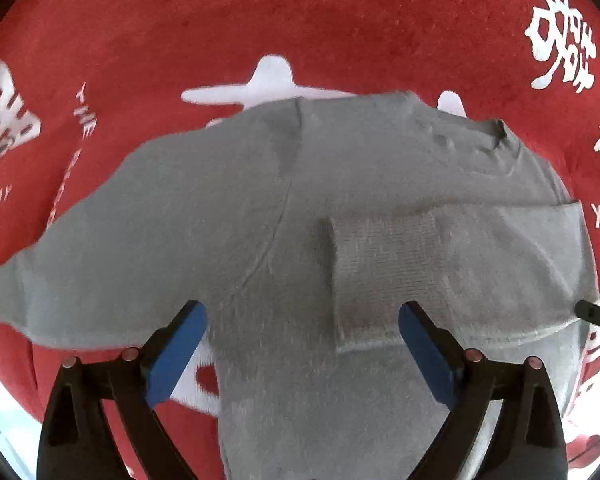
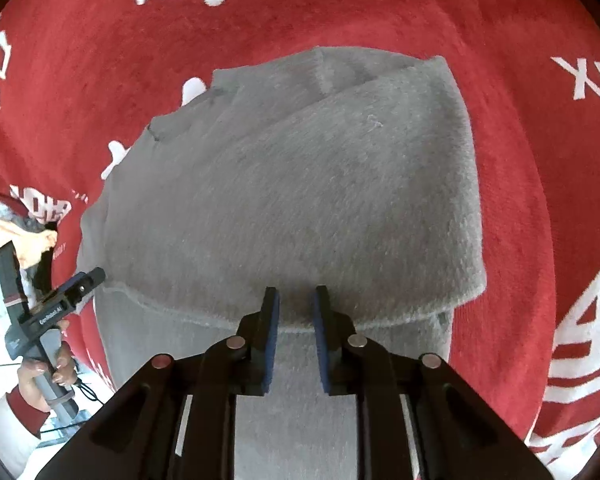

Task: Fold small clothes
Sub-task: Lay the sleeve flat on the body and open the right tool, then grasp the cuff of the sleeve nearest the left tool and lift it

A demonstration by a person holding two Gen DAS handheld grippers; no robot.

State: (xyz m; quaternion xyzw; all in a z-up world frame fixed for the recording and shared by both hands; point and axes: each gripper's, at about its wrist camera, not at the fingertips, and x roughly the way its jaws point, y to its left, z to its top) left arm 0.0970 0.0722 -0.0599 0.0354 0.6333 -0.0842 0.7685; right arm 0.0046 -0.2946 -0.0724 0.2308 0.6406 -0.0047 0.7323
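Two grippers work over one grey sweater and one red cloth. Nearest in the left wrist view, the left gripper has its black arms and blue pads spread wide, with nothing between them; the knit lies below the pads. In the right wrist view the right gripper shows its two blue pads a narrow gap apart, above the hem-like edge of a folded layer, and no fabric is pinched between them. The grey sweater lies flat on the red cloth, which covers the whole surface in both views. The sweater is soft, fuzzy knit, plain grey, with one sleeve stretched out to the left of the left wrist view and the other sleeve folded across the body, its ribbed cuff lying as a rectangle on the chest. A raglan-style seam curves down from the shoulder, and the round neckline sits at the far right. The red cloth is a short-napped fabric printed with white characters and letters. At the left edge of the right wrist view a hand with a red-and-white sleeve grips the grey handle of the left gripper.
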